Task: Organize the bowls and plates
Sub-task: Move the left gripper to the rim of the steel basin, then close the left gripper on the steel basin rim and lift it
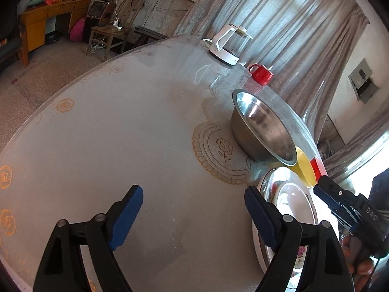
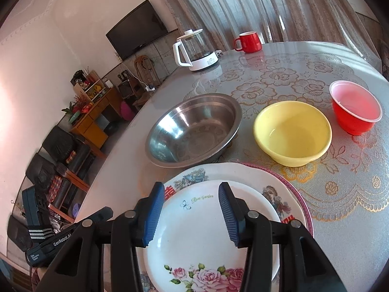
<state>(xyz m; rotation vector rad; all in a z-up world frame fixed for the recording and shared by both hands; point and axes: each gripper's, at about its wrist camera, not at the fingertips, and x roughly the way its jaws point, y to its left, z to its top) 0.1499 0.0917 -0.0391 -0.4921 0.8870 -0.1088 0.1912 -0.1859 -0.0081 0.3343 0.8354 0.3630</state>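
Round steel bowl beside glossy yellow bowl.

A home living room: wall television, curtains, lace-covered table.

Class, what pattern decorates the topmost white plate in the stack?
Pink roses with green leaves on the round white ceramic top plate; the right wrist view shows it best.

Glossy steel bowl, lace tablecloth
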